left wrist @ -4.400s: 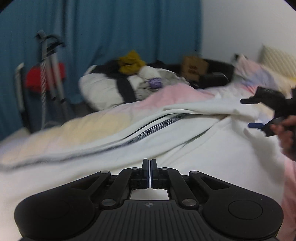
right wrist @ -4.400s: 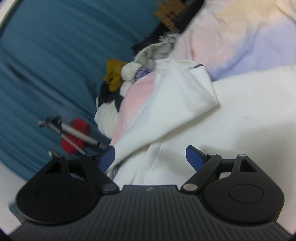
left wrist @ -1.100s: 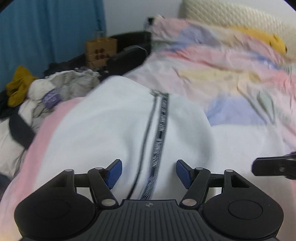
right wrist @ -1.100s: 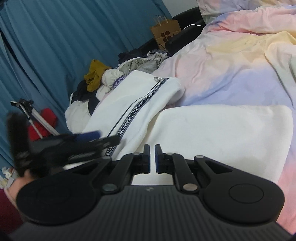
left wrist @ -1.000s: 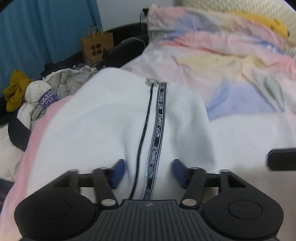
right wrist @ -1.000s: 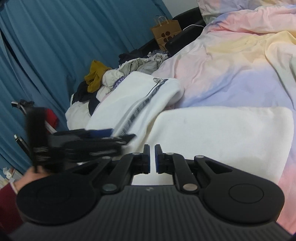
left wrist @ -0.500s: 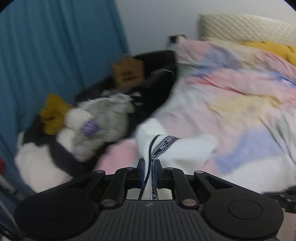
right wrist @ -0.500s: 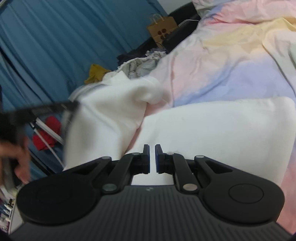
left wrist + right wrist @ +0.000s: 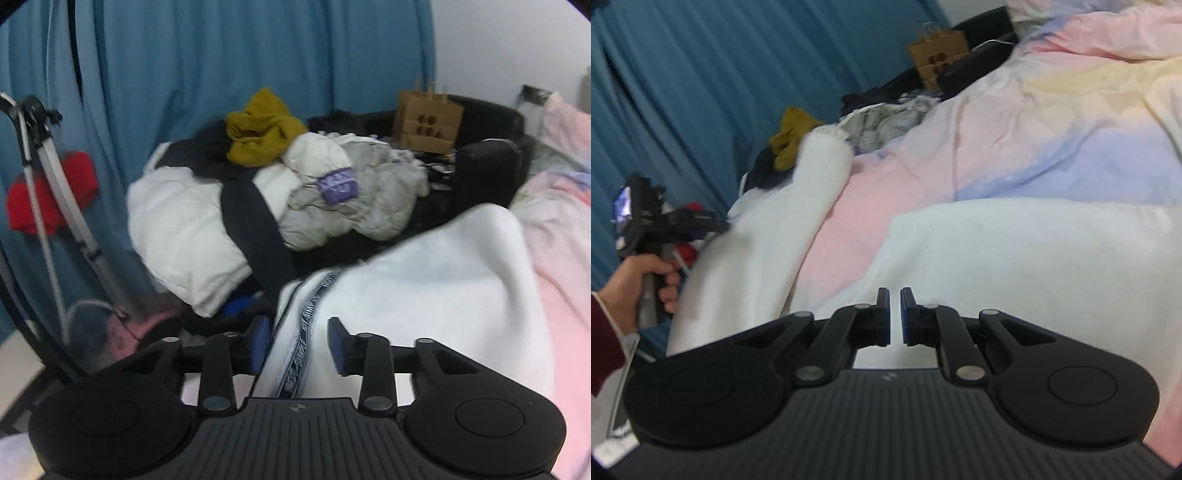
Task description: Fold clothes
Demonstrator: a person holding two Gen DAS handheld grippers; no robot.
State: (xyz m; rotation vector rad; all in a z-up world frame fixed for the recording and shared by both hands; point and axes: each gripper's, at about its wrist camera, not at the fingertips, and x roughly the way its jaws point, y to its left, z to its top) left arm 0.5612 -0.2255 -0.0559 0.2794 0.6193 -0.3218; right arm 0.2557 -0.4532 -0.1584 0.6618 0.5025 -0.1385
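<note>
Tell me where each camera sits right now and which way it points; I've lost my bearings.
Left wrist: rides the left claw, facing the blue curtain and clothes pile; its open blue pads straddle the white garment.
Right wrist: rides the right claw, nearly closed, looking along the pastel duvet; the person's left hand shows at the frame's left.
Shared: white garment, mustard cloth, paper bag, curtain.

teal curtains (image 9: 221, 55) behind a pastel-covered bed (image 9: 1052, 122).
</note>
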